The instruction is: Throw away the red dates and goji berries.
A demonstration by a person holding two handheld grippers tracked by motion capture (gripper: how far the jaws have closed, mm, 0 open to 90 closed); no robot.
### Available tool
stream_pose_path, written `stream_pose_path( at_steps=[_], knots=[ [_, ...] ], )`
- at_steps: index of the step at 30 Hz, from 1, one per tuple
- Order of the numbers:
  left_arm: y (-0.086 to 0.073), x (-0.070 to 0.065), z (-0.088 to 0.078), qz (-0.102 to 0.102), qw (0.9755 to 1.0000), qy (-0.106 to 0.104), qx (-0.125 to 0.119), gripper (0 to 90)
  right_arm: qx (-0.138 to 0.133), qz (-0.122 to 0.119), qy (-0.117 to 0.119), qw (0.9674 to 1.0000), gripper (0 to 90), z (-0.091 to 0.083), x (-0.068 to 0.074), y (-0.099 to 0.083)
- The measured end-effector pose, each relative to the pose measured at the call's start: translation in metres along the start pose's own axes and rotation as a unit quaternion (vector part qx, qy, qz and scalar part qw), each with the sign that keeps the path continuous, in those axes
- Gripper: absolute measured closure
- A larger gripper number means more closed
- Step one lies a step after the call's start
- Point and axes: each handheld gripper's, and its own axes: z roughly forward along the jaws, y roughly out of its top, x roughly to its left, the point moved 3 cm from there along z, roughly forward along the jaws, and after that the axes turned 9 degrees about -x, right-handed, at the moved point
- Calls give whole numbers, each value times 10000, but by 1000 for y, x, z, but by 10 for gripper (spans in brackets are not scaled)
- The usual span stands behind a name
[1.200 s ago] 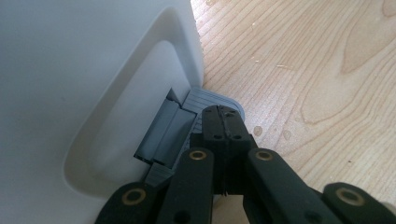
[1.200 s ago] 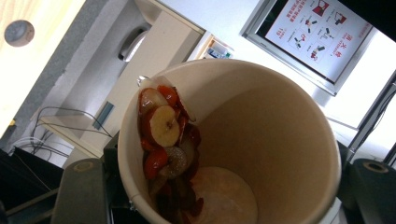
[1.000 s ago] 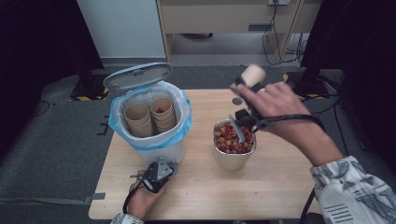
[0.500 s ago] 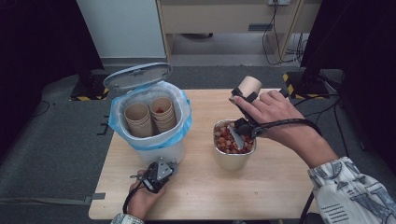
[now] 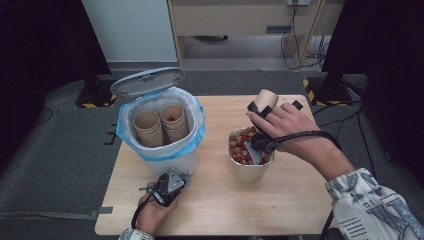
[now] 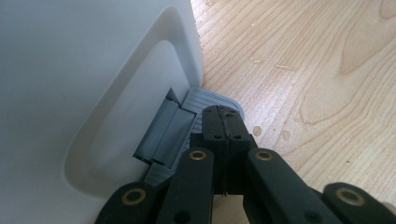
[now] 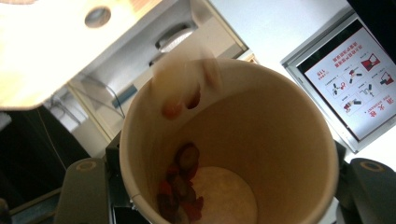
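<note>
- Paper cup (image 5: 265,99) sits clamped between the jaws of the right gripper (image 5: 263,111), tipped on its side just beyond the far rim of the metal container (image 5: 245,171), its long axis lying across the table and its base toward the far side.
- Cup mouth faces the gripper camera in the right gripper view, where a few red and dark bits (image 7: 180,186) cling to the smooth tan inner wall and pale round bottom.
- Metal container, a shiny steel pot right of centre, holds a heap of red and tan pieces (image 5: 240,147), directly below and nearer than the cup.
- Left gripper (image 5: 169,186) rests at the near foot of the white bin (image 5: 172,162), jaws pressed together with nothing between them, tips on the bin's grey ribbed pedal (image 6: 212,100).
- Bin stands open with a blue liner (image 5: 197,131), nested paper cups (image 5: 172,120) inside; the right hand is the nearer one to any further emptying.
- Wooden table (image 5: 220,205) shows pale grain and scattered droplets.
</note>
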Motion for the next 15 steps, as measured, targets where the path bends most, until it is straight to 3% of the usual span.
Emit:
stream_pose_path(
  at_steps=[2, 6, 9, 15],
  knots=[
    [0, 0, 0, 19, 10000, 18, 14, 898, 70, -203, 31, 9998, 317, -1, -1, -7],
    [0, -1, 0, 25, 10000, 23, 20, 898, 80, 60, -64, 9999, 315, 0, -3, -9],
    [0, 0, 0, -4, 10000, 6, 4, 898, 52, 54, -85, 9999, 313, 0, -4, -8],
    [0, 0, 0, 7, 10000, 6, 5, 898, 21, 324, -176, 9993, 311, 0, -8, -10]
  ],
)
